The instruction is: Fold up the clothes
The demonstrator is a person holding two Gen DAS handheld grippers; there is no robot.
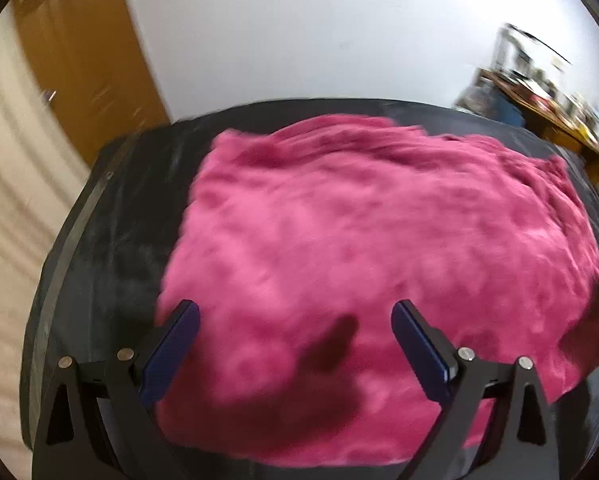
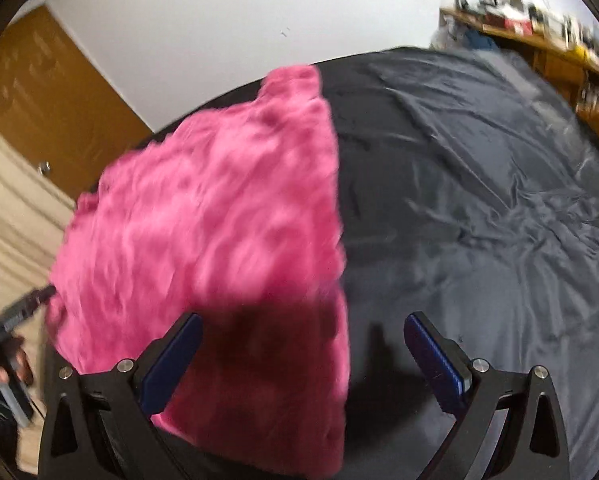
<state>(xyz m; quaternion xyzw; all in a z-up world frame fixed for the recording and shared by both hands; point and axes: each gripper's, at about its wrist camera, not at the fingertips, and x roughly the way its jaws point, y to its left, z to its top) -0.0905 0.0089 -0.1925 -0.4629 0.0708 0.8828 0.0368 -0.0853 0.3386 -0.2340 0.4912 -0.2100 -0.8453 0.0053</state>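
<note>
Pink fleece garment [image 1: 339, 248] lying flat on dark bed [image 2: 479, 200], left gripper [image 1: 295, 320] hovering wide open and empty over its near edge, right gripper [image 2: 303, 332] gaping empty across its right edge, long side running away from the cameras

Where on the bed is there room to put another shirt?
The wide dark sheet right of the pink garment, up to the far wall, is bare. The bed's left side is crowded: the garment nearly reaches that edge.

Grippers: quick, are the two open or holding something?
Left gripper: open, holding nothing, above the pink fleece garment.
Right gripper: open, holding nothing.
</note>
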